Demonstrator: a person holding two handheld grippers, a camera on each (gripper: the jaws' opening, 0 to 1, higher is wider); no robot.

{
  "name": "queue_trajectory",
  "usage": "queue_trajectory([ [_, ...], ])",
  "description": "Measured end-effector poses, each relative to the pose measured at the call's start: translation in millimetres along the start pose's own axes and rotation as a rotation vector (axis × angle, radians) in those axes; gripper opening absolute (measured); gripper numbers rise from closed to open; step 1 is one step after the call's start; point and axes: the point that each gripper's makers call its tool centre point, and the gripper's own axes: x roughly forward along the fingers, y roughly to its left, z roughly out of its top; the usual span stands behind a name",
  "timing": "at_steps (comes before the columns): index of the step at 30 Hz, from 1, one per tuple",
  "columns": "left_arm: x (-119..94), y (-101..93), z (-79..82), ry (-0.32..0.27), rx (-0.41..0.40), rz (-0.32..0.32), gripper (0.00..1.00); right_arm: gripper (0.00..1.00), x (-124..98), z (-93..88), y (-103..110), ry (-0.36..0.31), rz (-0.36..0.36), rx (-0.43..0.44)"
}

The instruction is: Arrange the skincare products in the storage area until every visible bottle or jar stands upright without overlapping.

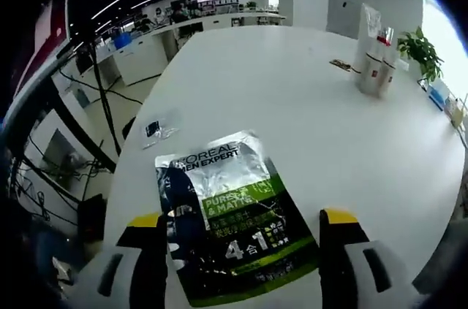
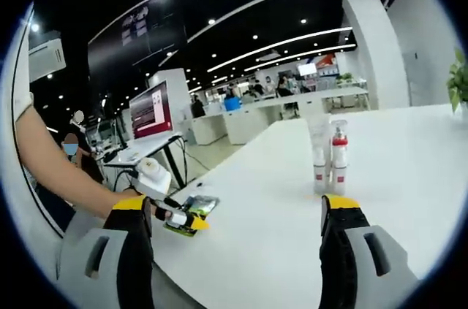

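— While the left gripper (image 1: pixel 243 239) hangs over the near end of the table (image 1: pixel 307 126), its jaws stand wide apart with nothing between them. They straddle a flat sachet (image 1: pixel 227 214), silver and green, lying face up just past the tips.

— So that's not a bottle at all?

— No, a pouch. It lies flat, and I doubt it could ever stand by itself. Just beyond it there's a small clear wrapper (image 1: pixel 159 131) near the table edge.

— And the right gripper?

— The right gripper (image 2: pixel 241 225) is also spread open and empty, held low over the table. From the right gripper view you can see the left gripper (image 2: pixel 175 215) coming in from the side, down by the sachet (image 2: pixel 191 212), with the person's arm (image 2: pixel 58 170) behind it.

— Where are the actual bottles?

— Well apart from both grippers, farther along the table. Two slim bottles (image 1: pixel 376 68) with red on them stand upright, close side by side, with a taller clear pack just behind them. The right gripper view shows the bottles (image 2: pixel 329 159) too.

— What might go wrong?

— My guess: a thin pouch on a smooth top would slide instead of lifting, maybe off the near edge. And any sweep toward the bottles could knock one over, since they stand so close.
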Motion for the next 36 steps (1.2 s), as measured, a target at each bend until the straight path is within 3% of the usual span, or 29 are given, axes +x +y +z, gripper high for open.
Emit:
queue_trajectory([
  [6, 4.4, -3.0, 2.9, -0.004, -0.042, -0.033, 0.85, 0.89, 1.2, -3.3, 2.8, 0.018, 0.008, -0.010],
  [14, 6.5, -3.8, 4.7, 0.007, -0.056, -0.019, 0.85, 0.87, 1.6, -4.9, 1.2, 0.028, 0.004, -0.013],
  [16, 5.2, -1.6, 6.4, -0.005, -0.068, -0.010, 0.72, 0.86, 1.4, -4.9, 0.3, 0.028, 0.000, -0.016],
  [28, -1.4, -4.9, 3.9, -0.053, -0.039, -0.035, 0.63, 0.79, 1.6, -12.3, 2.5, 0.064, 0.015, -0.034],
  [30, -4.1, -4.1, 3.5, -0.062, -0.044, -0.041, 0.55, 0.78, 3.7, -16.0, 4.6, 0.083, 0.026, -0.045],
  [31, -7.6, -1.2, 4.3, -0.080, -0.006, -0.050, 0.43, 0.78, 4.0, -16.9, 5.7, 0.086, 0.030, -0.048],
  [32, -7.9, -5.6, 1.6, -0.077, -0.041, -0.074, 0.42, 0.78, 4.1, -17.0, 6.4, 0.086, 0.032, -0.052],
  [36, -9.3, -5.8, 0.9, -0.090, -0.024, -0.068, 0.40, 0.77, 4.1, -18.6, 7.5, 0.095, 0.036, -0.059],
])
